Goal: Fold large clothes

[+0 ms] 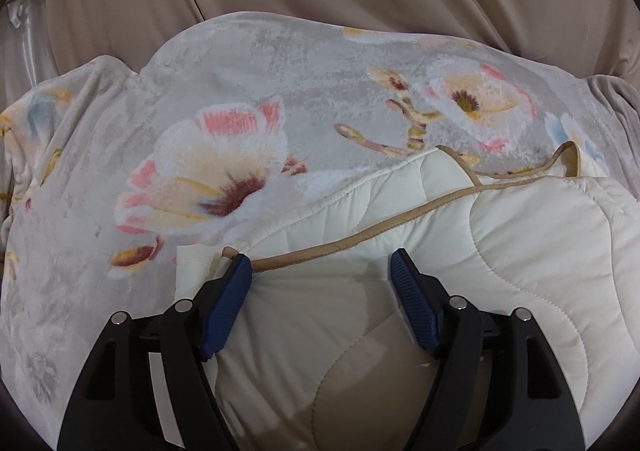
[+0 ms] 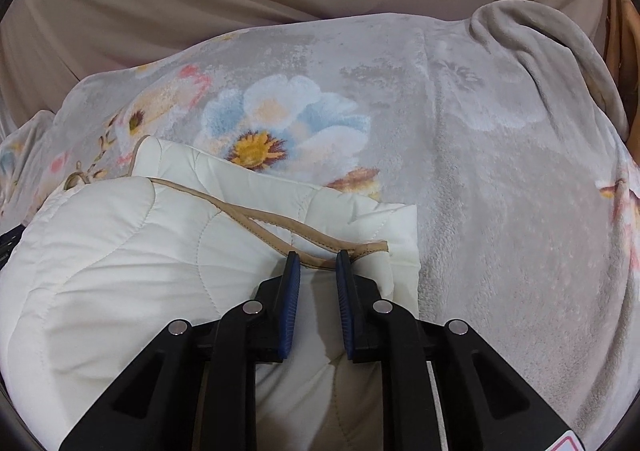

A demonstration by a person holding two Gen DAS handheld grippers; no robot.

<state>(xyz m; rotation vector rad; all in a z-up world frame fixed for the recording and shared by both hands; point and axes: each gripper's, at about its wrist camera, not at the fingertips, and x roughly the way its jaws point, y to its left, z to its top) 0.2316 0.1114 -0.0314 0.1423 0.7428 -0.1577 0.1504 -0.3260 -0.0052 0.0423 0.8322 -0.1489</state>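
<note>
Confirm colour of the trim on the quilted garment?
Tan trim on the cream quilted garment; clearest in right wrist view.

Left gripper point(image 1: 320, 263) jaws wide; right gripper point(image 2: 317, 259) jaws narrow.

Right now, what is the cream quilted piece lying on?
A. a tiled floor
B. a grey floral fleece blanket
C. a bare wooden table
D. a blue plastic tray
B: the cream quilted piece, edged in tan piping, lies on the grey floral fleece blanket, whose printed flowers show around it in both views.
</note>
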